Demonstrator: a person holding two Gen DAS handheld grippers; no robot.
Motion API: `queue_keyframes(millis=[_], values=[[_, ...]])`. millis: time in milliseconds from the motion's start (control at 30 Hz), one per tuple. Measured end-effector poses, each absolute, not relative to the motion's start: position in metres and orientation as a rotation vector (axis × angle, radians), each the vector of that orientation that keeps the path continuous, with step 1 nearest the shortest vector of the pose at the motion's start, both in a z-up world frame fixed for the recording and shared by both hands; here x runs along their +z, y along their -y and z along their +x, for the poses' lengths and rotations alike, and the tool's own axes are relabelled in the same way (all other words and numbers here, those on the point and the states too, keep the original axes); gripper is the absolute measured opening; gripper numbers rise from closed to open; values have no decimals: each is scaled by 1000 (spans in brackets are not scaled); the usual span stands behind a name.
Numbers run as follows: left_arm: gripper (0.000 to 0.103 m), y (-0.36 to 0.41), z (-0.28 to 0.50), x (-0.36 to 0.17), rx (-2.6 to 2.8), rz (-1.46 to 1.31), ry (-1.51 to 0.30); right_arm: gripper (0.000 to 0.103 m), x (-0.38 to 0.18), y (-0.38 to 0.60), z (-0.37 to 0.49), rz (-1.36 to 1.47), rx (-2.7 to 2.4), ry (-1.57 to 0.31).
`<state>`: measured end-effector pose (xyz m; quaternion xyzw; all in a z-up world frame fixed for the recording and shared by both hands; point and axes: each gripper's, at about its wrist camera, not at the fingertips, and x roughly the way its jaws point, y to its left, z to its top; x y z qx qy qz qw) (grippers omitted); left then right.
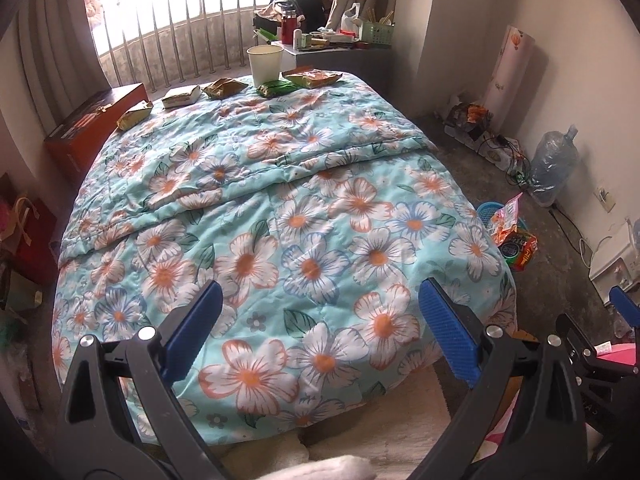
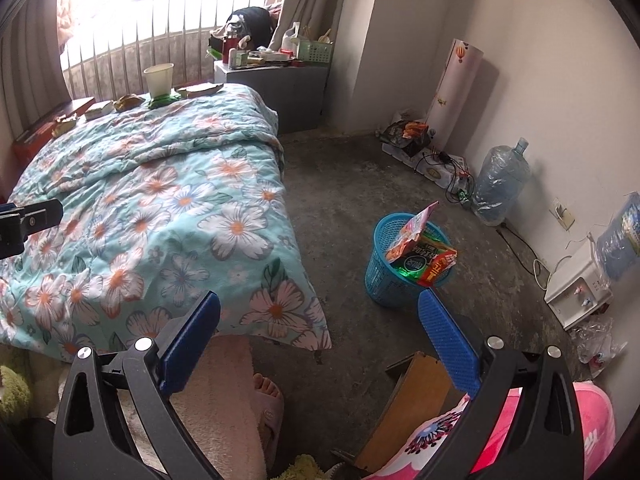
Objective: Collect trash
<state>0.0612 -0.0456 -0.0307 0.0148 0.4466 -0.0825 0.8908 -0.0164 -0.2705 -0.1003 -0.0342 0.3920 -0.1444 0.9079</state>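
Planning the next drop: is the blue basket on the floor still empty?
No, the blue basket already holds several snack wrappers.

You are in a small bedroom with a rough grey floor and plain white walls. Bright light pours through a big window with metal bars. Beige curtains hang beside it. A grey bedside cabinet stands nearby.

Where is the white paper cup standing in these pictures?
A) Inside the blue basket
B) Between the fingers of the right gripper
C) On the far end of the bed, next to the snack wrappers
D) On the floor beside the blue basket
C: the white paper cup stands upright on the far end of the bed, beside the snack wrappers, far from the blue basket.
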Motion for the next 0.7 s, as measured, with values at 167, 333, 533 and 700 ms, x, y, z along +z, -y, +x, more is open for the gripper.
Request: queue_keyframes(millis=[167,333,533,700], values=[[94,51,58,-26,-179,29,-906,96,-97,272,-19,-62,-299,-790],[94,53,57,-25,-182,27,-900,96,-98,272,-19,-58,-299,-792],[94,56,56,-24,-183,27,-905,96,-98,272,-18,-60,-300,-793],[94,56,56,-24,-182,27,-904,96,-97,272,-19,-60,-302,-792]])
